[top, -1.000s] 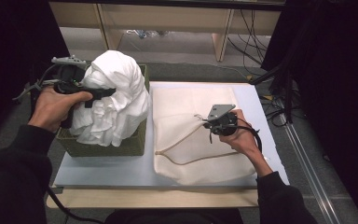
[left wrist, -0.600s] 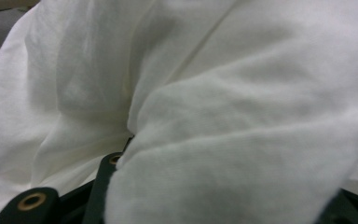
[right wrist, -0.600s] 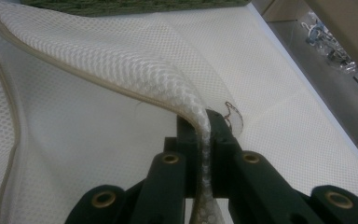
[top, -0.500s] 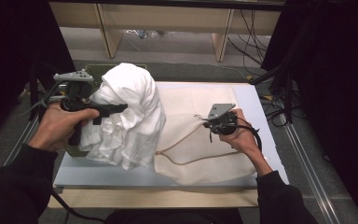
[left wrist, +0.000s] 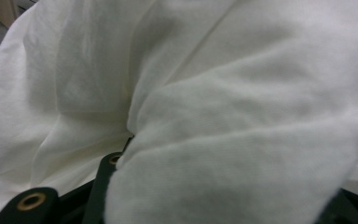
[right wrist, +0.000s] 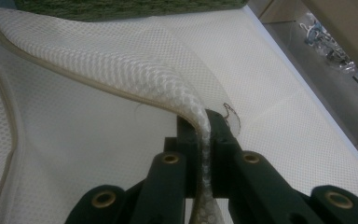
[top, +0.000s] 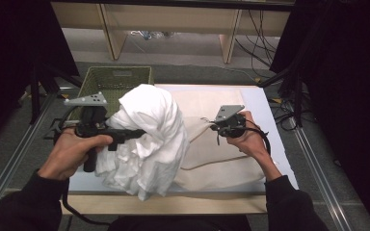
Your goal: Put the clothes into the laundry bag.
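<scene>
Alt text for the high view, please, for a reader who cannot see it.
A person's left gripper carries a bundle of white cloth above the table, beside a green basket. The right gripper pinches the raised edge of a cream mesh laundry bag lying flat.

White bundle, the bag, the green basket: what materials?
White bundle: soft matte cloth, probably cotton knit; it drapes in loose folds. Mesh bag: cream synthetic-looking netting with beige edge binding; open weave visible. Green basket: woven or perforated lattice walls, plastic or wicker, can't tell.
</scene>
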### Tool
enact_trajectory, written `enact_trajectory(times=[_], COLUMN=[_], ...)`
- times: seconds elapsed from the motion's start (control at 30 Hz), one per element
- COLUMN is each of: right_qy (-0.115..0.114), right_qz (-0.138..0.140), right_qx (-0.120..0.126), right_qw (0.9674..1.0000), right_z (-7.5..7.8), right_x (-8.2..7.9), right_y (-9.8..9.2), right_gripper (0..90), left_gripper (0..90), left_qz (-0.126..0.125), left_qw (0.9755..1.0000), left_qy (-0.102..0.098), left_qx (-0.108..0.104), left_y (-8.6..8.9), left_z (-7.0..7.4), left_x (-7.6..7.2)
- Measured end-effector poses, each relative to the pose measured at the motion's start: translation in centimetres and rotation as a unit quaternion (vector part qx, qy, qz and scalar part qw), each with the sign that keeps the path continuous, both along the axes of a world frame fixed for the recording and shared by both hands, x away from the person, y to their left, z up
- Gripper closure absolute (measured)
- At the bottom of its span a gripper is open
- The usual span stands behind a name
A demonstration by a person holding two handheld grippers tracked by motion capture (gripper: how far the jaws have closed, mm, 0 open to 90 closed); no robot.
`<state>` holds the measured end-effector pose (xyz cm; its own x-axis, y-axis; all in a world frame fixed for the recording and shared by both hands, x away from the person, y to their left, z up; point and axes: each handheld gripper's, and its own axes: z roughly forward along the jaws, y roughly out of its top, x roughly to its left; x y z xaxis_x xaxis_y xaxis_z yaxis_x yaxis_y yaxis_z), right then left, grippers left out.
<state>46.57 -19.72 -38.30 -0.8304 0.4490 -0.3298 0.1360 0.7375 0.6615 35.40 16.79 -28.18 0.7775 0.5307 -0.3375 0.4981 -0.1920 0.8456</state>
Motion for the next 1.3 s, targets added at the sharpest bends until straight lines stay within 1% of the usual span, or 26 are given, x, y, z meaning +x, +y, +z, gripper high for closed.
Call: enact_trajectory(times=[0.03, 0.07, 0.1, 0.13, 0.17, 0.2, 0.23, 0.27, 0.33, 0.37, 0.4, 0.43, 0.47, 0.63, 0.7, 0.83, 0.9, 0.97, 1.0, 1.07, 1.1, 1.13, 1.17, 1.2, 1.23, 1.3], right_qy=[0.007, 0.003, 0.005, 0.005, 0.013, 0.003, 0.003, 0.003, 0.005, 0.0, 0.003, 0.005, 0.001, 0.002, 0.005, 0.004, 0.004, 0.001, -0.005, 0.002, 0.005, 0.0, 0.001, 0.001, 0.001, 0.004], right_qz=[-0.003, 0.003, -0.005, -0.004, -0.018, 0.002, 0.001, 0.001, -0.004, 0.002, -0.002, -0.006, 0.002, 0.001, -0.006, 0.0, -0.002, 0.006, 0.005, 0.004, -0.002, 0.007, 0.006, 0.006, 0.006, 0.003], right_qx=[0.0, -0.002, 0.002, 0.001, 0.007, 0.001, 0.002, 0.002, 0.004, 0.003, 0.006, 0.007, 0.005, 0.007, 0.013, 0.013, 0.014, 0.011, 0.013, 0.014, 0.018, 0.016, 0.018, 0.019, 0.018, 0.016], right_qw=[1.0, 1.0, 1.0, 1.0, 0.9997, 1.0, 1.0, 1.0, 1.0, 1.0, 1.0, 0.9999, 1.0, 1.0, 0.9999, 0.9999, 0.9999, 0.9999, 0.9999, 0.9999, 0.9998, 0.9998, 0.9998, 0.9998, 0.9998, 0.9999], right_z=[0.1, 0.1, 0.1, 0.2, 0.2, 0.3, 0.3, 0.3, 0.4, 0.5, 0.5, 0.5, 0.5, 0.5, 0.6, 0.6, 0.6, 0.7, 0.7, 0.8, 0.8, 0.9, 0.9, 0.9, 0.9, 0.9], right_x=[0.0, 0.0, 0.0, 0.0, -0.2, 0.1, 0.1, 0.1, -0.1, 0.0, 0.0, -0.1, 0.0, 0.0, -0.1, 0.0, 0.0, 0.1, 0.1, 0.0, -0.1, 0.1, 0.1, 0.1, 0.1, 0.0], right_y=[0.0, 0.0, 0.1, 0.0, 0.1, 0.0, 0.0, 0.0, -0.1, -0.1, -0.1, -0.1, -0.2, -0.2, -0.3, -0.3, -0.3, -0.4, -0.3, -0.4, -0.5, -0.5, -0.6, -0.6, -0.6, -0.6], right_gripper=[86.5, 86.5, 86.5, 86.5, 86.5, 86.5, 86.5, 86.5, 86.5, 86.5, 86.5, 86.5, 86.5, 86.5, 86.5, 86.5, 86.5, 86.5, 86.5, 86.5, 86.5, 86.5, 86.5, 86.5, 86.5, 86.6], left_gripper=[56.1, 56.1, 56.0, 56.0, 55.8, 55.6, 55.5, 55.5, 55.5, 55.5, 55.4, 55.4, 55.4, 55.3, 55.3, 55.3, 55.2, 55.2, 55.1, 55.1, 55.0, 55.0, 54.9, 54.8, 54.8, 54.7], left_qz=[-0.005, -0.01, -0.017, -0.029, -0.036, -0.051, -0.051, -0.054, -0.071, -0.071, -0.082, -0.082, -0.087, -0.104, -0.108, -0.112, -0.12, -0.126, -0.128, -0.134, -0.141, -0.145, -0.145, -0.149, -0.149, -0.152], left_qw=[1.0, 0.9999, 0.9998, 0.9995, 0.9993, 0.9986, 0.9986, 0.9985, 0.9972, 0.9972, 0.9962, 0.9961, 0.9955, 0.993, 0.9923, 0.9907, 0.9898, 0.9888, 0.9884, 0.9873, 0.9864, 0.9858, 0.9858, 0.985, 0.9838, 0.9827], left_qy=[0.002, 0.004, 0.009, 0.01, 0.013, 0.014, 0.014, 0.012, 0.023, 0.023, 0.029, 0.033, 0.039, 0.055, 0.061, 0.077, 0.076, 0.08, 0.081, 0.085, 0.084, 0.082, 0.082, 0.079, 0.092, 0.098], left_qx=[-0.006, -0.003, -0.004, -0.004, -0.003, 0.002, 0.002, 0.0, 0.002, 0.002, 0.0, 0.0, -0.002, -0.003, 0.002, 0.004, 0.004, 0.006, 0.006, 0.009, 0.013, 0.02, 0.02, 0.035, 0.038, 0.041], left_y=[-0.5, -1.0, -1.5, -2.0, -2.5, -2.9, -2.9, -3.5, -4.5, -4.5, -5.2, -5.5, -5.9, -7.6, -8.4, -9.6, -10.2, -10.9, -11.2, -12.0, -12.4, -12.8, -12.8, -13.6, -14.1, -14.8], left_z=[-0.3, -0.6, -0.9, -1.3, -1.6, -1.9, -1.9, -2.4, -3.3, -3.3, -3.9, -4.2, -4.6, -6.4, -7.3, -8.4, -9.0, -9.4, -9.6, -10.0, -10.2, -10.4, -10.4, -11.0, -11.3, -11.9], left_x=[-0.2, -0.3, -0.4, -0.5, -0.5, -0.5, -0.5, -0.5, -0.5, -0.5, -0.4, -0.3, -0.2, 0.5, 0.7, 1.3, 1.6, 1.9, 2.0, 2.1, 2.2, 2.2, 2.2, 2.6, 2.7, 3.1])
